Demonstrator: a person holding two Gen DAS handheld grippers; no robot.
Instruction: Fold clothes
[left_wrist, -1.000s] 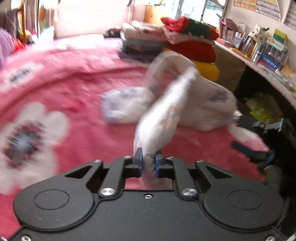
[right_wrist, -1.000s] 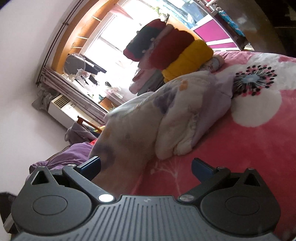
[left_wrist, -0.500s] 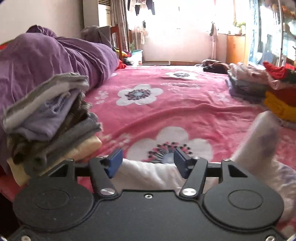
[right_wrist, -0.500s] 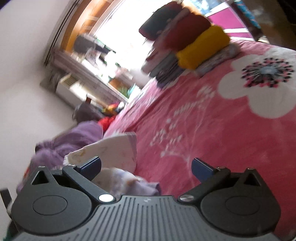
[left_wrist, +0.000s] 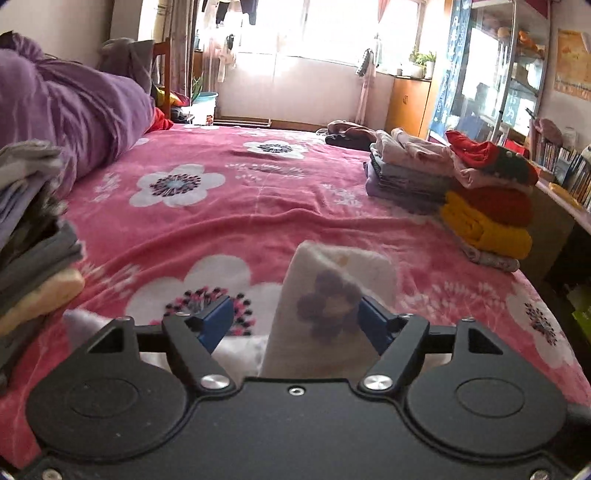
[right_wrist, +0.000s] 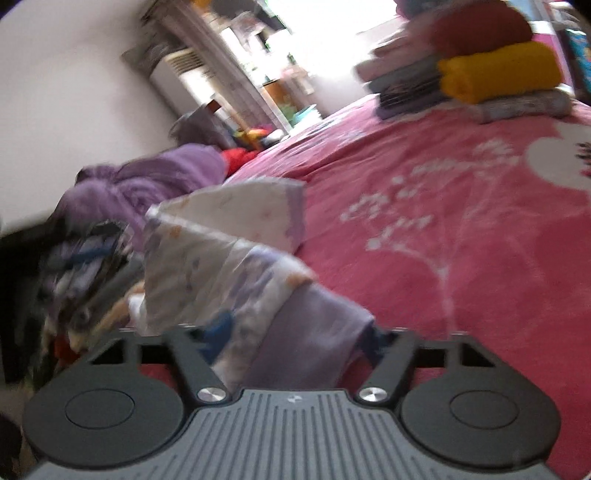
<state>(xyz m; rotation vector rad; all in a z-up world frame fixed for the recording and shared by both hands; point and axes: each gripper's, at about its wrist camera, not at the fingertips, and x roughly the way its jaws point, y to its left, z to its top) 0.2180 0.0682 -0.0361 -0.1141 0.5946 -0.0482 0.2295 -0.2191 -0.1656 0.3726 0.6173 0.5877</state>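
left wrist view: we are holding our left gripper (left_wrist: 293, 319) low over the pink flowered blanket (left_wrist: 258, 218), its blue-tipped fingers (left_wrist: 216, 323) spread wide apart and clamping nothing. a white garment with a purple flower print (left_wrist: 328, 302) is standing up in a peak between the fingers, leaning against the right one, and more of its white cloth is lying under the gripper. on our left a stack of folded grey and cream clothes (left_wrist: 33, 254) is sitting at the blanket's edge, with a purple quilt (left_wrist: 70, 110) bunched behind it. on our right a second stack, folded yellow, red and grey pieces (left_wrist: 476, 195), is resting near the far edge, well apart from the garment.

right wrist view: this picture is blurring, so we are reading it with care. our right gripper (right_wrist: 291, 338) is also standing wide open, and the same white garment (right_wrist: 229, 251) is draping across the gap, its pale purple band (right_wrist: 314, 339) lying between the fingers without being pinched. the cloth is rising in a folded ridge ahead of us and resting on the blanket (right_wrist: 461, 229). the left-hand stack (right_wrist: 85, 273) is smearing just beside the garment, the purple quilt (right_wrist: 147, 181) is lying beyond it, and the yellow and red stack (right_wrist: 495, 70) is sitting far across the bed.
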